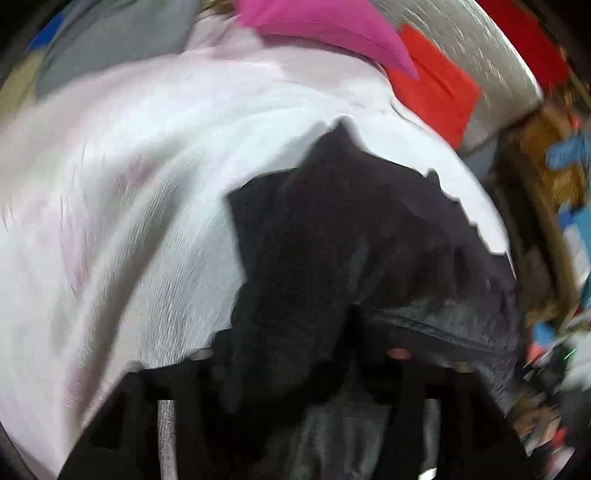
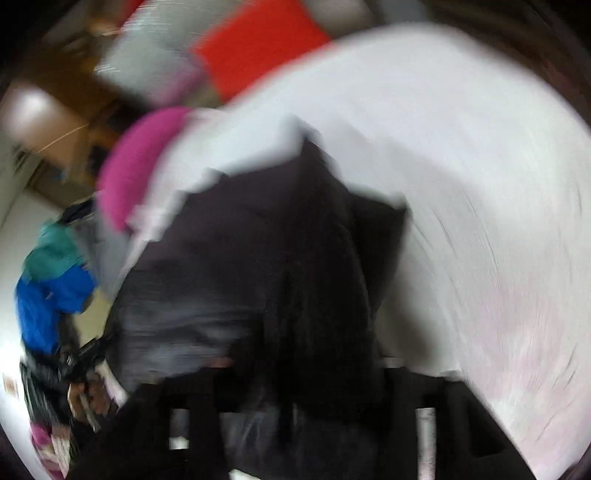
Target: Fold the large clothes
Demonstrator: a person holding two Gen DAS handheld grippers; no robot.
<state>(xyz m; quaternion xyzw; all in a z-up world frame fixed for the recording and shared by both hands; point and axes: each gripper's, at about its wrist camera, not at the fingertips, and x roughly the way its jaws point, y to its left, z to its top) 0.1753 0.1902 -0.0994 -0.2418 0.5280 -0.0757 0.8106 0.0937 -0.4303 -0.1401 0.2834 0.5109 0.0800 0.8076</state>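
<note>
A large black garment (image 1: 332, 229) hangs in front of the left wrist camera, over a white sheet (image 1: 129, 184). My left gripper (image 1: 306, 369) is shut on the black garment, whose cloth bunches between the jaws and hides the fingertips. In the right wrist view the same black garment (image 2: 277, 251) drapes from my right gripper (image 2: 299, 376), which is shut on its edge above the white sheet (image 2: 461, 166). Both views are blurred by motion.
A pink cloth (image 1: 325, 26) and a red cloth (image 1: 432, 88) lie at the sheet's far side, also in the right wrist view as pink (image 2: 136, 166) and red (image 2: 258, 40). A blue and green pile (image 2: 51, 280) sits left. Wooden furniture (image 1: 543, 166) stands right.
</note>
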